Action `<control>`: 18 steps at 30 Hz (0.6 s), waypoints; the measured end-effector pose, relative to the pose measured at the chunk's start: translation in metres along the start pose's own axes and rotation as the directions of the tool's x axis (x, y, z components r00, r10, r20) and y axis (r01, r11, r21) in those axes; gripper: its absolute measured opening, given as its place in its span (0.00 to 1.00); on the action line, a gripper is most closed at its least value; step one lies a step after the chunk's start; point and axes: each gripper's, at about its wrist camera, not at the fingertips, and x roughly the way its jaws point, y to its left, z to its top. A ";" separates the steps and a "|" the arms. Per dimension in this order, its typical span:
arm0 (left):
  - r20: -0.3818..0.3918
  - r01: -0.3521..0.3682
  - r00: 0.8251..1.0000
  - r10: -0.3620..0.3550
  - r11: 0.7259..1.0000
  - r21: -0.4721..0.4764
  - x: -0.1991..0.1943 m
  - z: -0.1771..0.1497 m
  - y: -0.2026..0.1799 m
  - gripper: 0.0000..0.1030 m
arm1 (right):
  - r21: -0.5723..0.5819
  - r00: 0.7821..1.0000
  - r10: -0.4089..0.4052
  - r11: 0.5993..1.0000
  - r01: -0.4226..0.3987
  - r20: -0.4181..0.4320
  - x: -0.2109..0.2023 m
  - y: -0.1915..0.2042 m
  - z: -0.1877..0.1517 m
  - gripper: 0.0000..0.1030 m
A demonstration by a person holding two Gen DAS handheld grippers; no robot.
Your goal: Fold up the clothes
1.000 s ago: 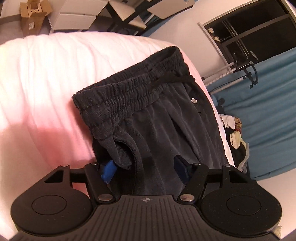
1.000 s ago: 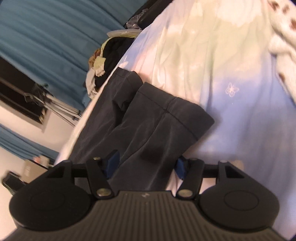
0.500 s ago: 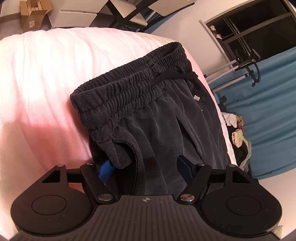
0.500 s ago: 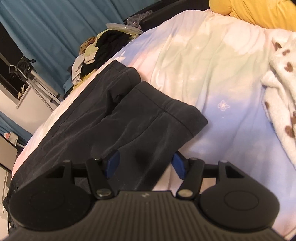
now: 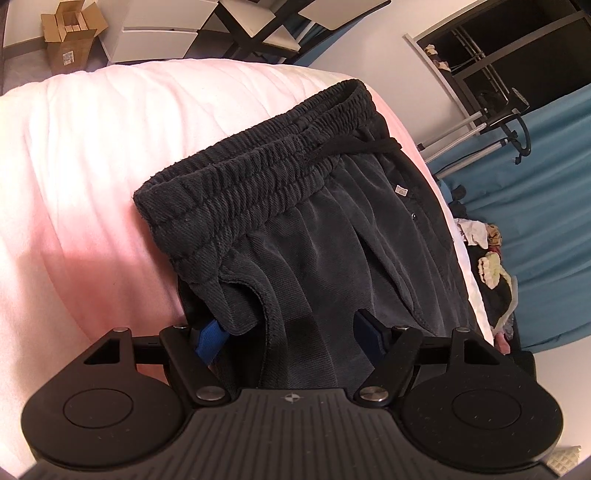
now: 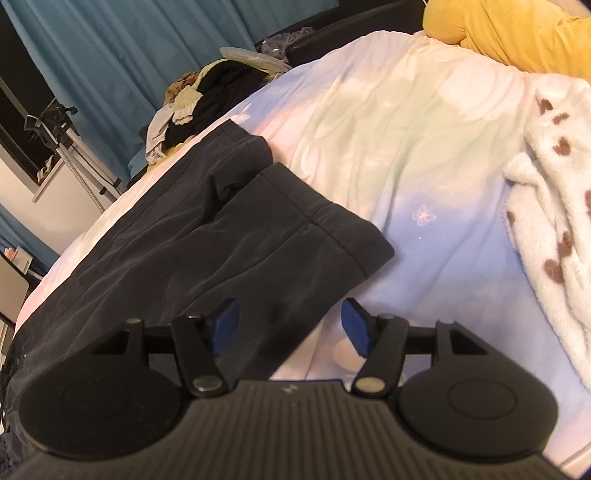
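Note:
Dark grey trousers (image 5: 332, 236) lie flat on a bed. The left wrist view shows the elastic waistband (image 5: 258, 177) with a drawstring and a side pocket opening. My left gripper (image 5: 290, 332) is open, low over the trousers' hip, its left blue pad partly tucked under the pocket edge. The right wrist view shows the two leg ends (image 6: 314, 229) lying side by side on the pale blanket (image 6: 424, 147). My right gripper (image 6: 290, 325) is open just above the near leg's edge, holding nothing.
A white fleece with brown spots (image 6: 554, 184) lies right of the leg ends. A yellow pillow (image 6: 509, 33) sits at the bed's far end. A heap of clothes (image 6: 207, 92) lies beside the bed before blue curtains. A cardboard box (image 5: 72, 37) and furniture stand beyond the bed.
The right gripper has swung and drawn back a little, so the leg ends show fuller and the spotted fleece and yellow pillow come into view. The left gripper has shifted slightly; both stay open.

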 end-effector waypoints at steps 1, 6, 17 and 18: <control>0.000 -0.004 1.000 0.004 1.000 0.002 0.000 0.000 -0.001 0.74 | -0.003 1.000 0.001 1.000 -0.001 -0.001 0.001 0.000 0.000 0.62; 0.000 -0.016 1.000 0.016 1.000 0.012 0.001 0.000 -0.004 0.74 | -0.015 1.000 0.003 1.000 -0.003 -0.004 0.004 0.001 0.001 0.62; -0.004 -0.022 1.000 0.022 1.000 0.019 0.001 0.000 -0.005 0.75 | -0.034 1.000 -0.001 0.999 0.001 -0.006 0.009 0.003 0.000 0.62; -0.003 -0.021 1.000 0.021 1.000 0.018 0.001 0.000 -0.005 0.75 | -0.029 1.000 0.002 1.000 -0.003 -0.003 0.008 0.002 0.000 0.62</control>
